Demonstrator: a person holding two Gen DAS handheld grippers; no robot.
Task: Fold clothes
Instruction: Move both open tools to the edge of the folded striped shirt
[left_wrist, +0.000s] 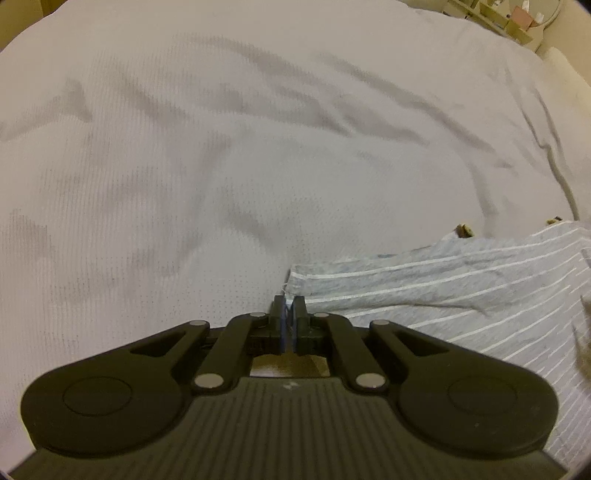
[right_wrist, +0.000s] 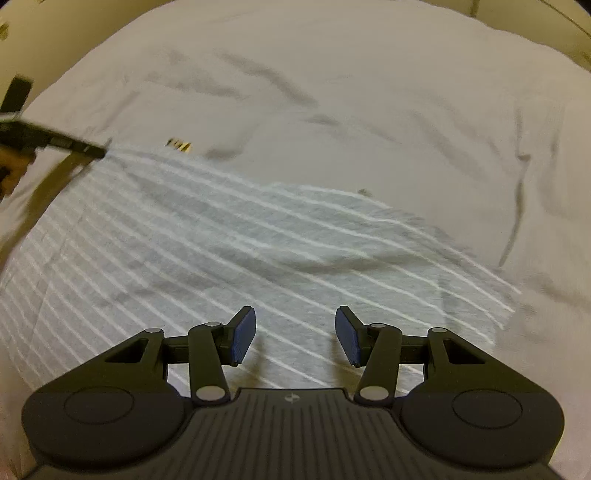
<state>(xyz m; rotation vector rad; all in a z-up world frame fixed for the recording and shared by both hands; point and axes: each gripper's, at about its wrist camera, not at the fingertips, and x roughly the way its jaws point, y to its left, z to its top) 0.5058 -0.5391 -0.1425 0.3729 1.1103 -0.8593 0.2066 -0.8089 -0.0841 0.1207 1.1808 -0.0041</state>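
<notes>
The left gripper (left_wrist: 289, 306) pinches a corner of the soft grey white-striped knit garment (right_wrist: 258, 236); the right gripper (right_wrist: 295, 332) hangs agape above it. Light, floppy cloth; corners suit gripping.

The striped garment (left_wrist: 461, 295) runs off the frame's right edge; shelf items (left_wrist: 517, 18) are indistinct.
</notes>
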